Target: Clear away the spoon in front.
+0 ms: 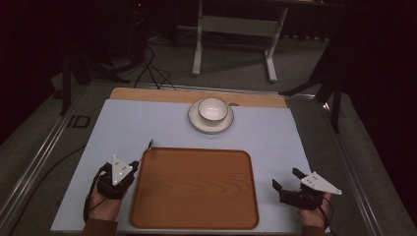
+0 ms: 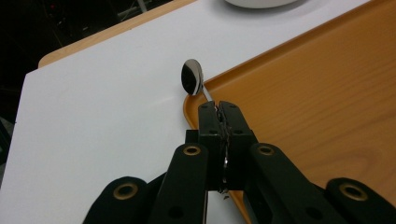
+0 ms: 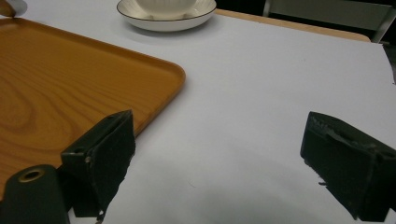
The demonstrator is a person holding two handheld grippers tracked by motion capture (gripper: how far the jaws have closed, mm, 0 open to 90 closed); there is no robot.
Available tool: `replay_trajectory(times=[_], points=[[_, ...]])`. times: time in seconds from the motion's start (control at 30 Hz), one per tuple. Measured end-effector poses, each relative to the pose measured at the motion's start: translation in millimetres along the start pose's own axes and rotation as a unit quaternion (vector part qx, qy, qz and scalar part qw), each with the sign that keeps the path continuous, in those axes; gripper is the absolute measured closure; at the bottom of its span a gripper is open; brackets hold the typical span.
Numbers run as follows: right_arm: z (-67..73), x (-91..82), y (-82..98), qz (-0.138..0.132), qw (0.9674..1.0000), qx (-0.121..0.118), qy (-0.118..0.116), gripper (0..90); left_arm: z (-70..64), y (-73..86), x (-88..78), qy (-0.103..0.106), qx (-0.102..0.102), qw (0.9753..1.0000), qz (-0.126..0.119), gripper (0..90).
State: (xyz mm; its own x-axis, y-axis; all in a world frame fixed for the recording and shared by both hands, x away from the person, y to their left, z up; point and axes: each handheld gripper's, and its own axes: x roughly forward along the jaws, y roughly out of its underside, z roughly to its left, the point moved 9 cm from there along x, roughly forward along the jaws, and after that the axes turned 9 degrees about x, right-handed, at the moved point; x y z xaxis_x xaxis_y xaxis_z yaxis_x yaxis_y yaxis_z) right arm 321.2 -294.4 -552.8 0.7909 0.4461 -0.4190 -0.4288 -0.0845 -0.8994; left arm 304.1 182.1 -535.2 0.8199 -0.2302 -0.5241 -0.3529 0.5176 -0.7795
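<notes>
Metal spoon (image 2: 192, 77) pinched tight in left gripper (image 2: 219, 112) at wooden tray's (image 1: 194, 189) far-left corner, right gripper (image 3: 215, 154) gaping wide, empty.

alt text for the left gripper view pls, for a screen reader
The left claw is shut on the thin handle of a metal spoon, whose bowl pokes out just past the near corner of a wooden tray. The spoon bowl sits over a white table mat, and the edge of a white saucer shows at the top.
</notes>
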Motion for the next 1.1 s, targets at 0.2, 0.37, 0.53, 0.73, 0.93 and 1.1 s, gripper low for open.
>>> replay_trajectory(times=[0.2, 0.37, 0.53, 0.73, 0.93, 1.1], points=[[-0.2, -0.9, -0.5, -0.002, 1.0000, 0.001, 0.000, 10.1, -6.2, 4.3, -10.6, -0.006, 0.010, 0.9999, 0.001, 88.5], [-0.1, -0.2, -0.3, -0.002, 1.0000, -0.001, 0.000, 10.1, -13.0, 9.2, -15.7, -0.001, 0.013, 0.9999, 0.002, 88.3], [0.5, 0.0, -0.3, -0.001, 1.0000, -0.001, -0.001, 10.1, -19.8, 13.3, -11.5, -0.004, 0.025, 0.9995, 0.020, 87.7], [0.2, 0.0, -0.1, 0.000, 1.0000, 0.000, -0.001, 10.1, -27.0, 14.7, -9.4, -0.004, 0.028, 0.9992, 0.029, 81.6], [0.5, 0.2, 0.0, 0.000, 1.0000, -0.001, -0.001, 10.1, -38.1, 14.8, -11.2, 0.013, 0.020, 0.9994, 0.026, 76.5], [1.3, 0.7, 0.5, 0.001, 1.0000, -0.001, -0.002, 10.1, -50.1, 11.9, -12.5, 0.071, 0.000, 0.9974, 0.008, 64.2]])
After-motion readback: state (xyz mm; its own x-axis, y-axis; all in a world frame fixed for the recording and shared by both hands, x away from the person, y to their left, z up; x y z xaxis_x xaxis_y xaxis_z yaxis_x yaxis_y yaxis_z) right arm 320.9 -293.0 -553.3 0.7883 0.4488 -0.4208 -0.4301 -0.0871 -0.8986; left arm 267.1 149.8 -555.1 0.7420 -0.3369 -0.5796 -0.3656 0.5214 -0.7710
